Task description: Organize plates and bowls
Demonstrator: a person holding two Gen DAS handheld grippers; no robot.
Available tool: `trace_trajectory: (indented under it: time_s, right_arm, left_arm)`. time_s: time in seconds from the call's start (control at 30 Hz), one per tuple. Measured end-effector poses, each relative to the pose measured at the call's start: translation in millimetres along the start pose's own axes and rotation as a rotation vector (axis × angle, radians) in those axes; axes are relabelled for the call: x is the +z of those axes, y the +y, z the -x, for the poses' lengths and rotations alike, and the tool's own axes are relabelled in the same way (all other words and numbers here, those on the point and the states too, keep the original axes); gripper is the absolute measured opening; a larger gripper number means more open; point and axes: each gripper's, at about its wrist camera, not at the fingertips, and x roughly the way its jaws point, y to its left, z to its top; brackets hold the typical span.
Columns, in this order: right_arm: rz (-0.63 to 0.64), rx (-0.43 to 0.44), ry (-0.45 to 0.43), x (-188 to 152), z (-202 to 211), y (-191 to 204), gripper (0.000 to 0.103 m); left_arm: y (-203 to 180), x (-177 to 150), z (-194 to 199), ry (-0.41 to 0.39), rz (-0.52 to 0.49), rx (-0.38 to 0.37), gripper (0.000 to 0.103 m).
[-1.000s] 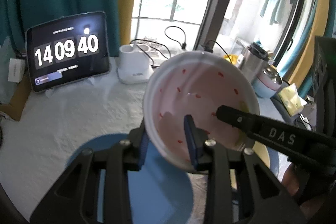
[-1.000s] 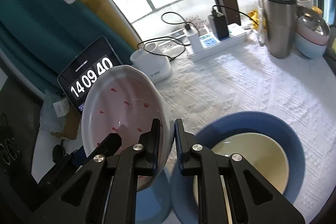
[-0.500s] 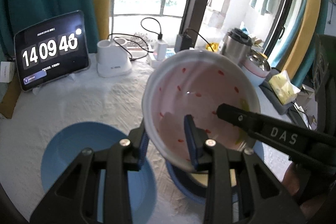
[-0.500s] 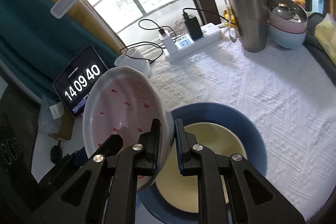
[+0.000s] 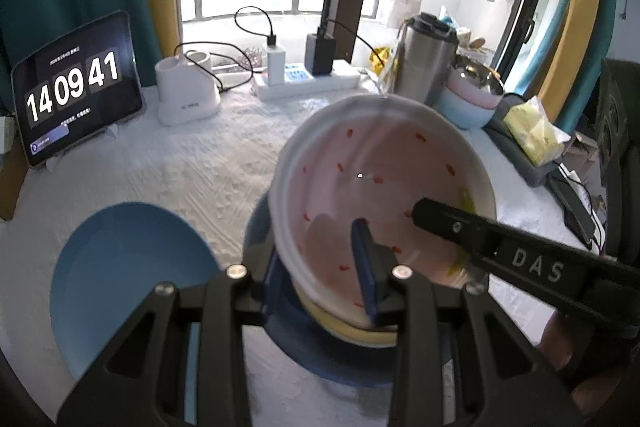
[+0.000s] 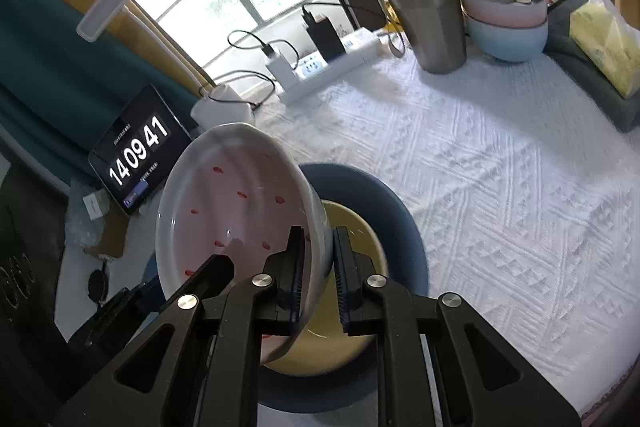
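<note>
Holding the pink speckled bowl (image 5: 380, 187) tilted, we have both the left gripper (image 5: 320, 267) and right gripper (image 6: 318, 267) clamped on its rim. Directly beneath the grippers sits the yellow bowl (image 6: 352, 307) on the dark blue plate (image 6: 384, 203); bench (image 6: 500, 187) beyond.

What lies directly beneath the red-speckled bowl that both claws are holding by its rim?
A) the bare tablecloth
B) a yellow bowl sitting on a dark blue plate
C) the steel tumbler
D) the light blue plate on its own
B: in the right wrist view the speckled bowl hangs tilted over the yellow bowl, which sits on the dark blue plate.
</note>
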Motion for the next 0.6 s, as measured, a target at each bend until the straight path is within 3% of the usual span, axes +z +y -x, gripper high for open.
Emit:
trace_trajectory:
  time_s: [0.6]
  right_arm:
    - [0.043,-0.011,0.033,-4.0,-10.8,-4.4,0.023]
  left_arm:
    - [-3.6,-8.7,-15.5,0.039,-0.023,0.02,0.035]
